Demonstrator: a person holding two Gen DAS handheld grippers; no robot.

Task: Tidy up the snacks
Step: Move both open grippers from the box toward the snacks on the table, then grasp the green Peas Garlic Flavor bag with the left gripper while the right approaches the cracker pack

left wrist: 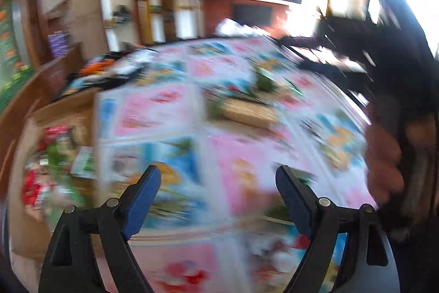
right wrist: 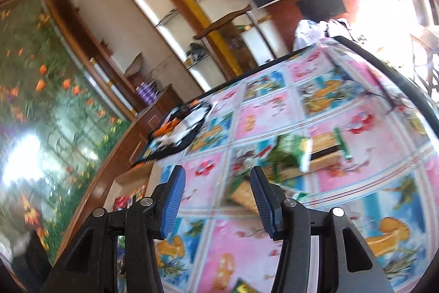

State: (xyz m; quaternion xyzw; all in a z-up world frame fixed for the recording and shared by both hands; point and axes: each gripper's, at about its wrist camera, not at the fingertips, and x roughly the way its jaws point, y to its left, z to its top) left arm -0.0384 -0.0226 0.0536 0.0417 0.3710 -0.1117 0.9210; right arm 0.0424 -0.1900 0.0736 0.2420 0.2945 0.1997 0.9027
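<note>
The view from the left wrist is badly blurred. My left gripper (left wrist: 219, 179) hangs open over the patterned tablecloth (left wrist: 170, 111), with nothing between its blue pads. Beyond it a woven tray (left wrist: 252, 114) carries green snack packets (left wrist: 263, 81). Seen from the right wrist, my right gripper (right wrist: 216, 172) is also open and holds nothing. The same woven tray (right wrist: 326, 153) with a green packet (right wrist: 288, 150) lies just past its fingertips. A cardboard box (left wrist: 65, 109) of red and green snack packs (left wrist: 46, 169) sits off the table's left side.
A black patterned mat (right wrist: 181, 128) lies at the table's far left corner. A white plastic bag (right wrist: 310, 32) sits at the far end. A person's hand (left wrist: 384, 158) holding a black tool fills the right edge of the left wrist view. Shelves and a television stand behind.
</note>
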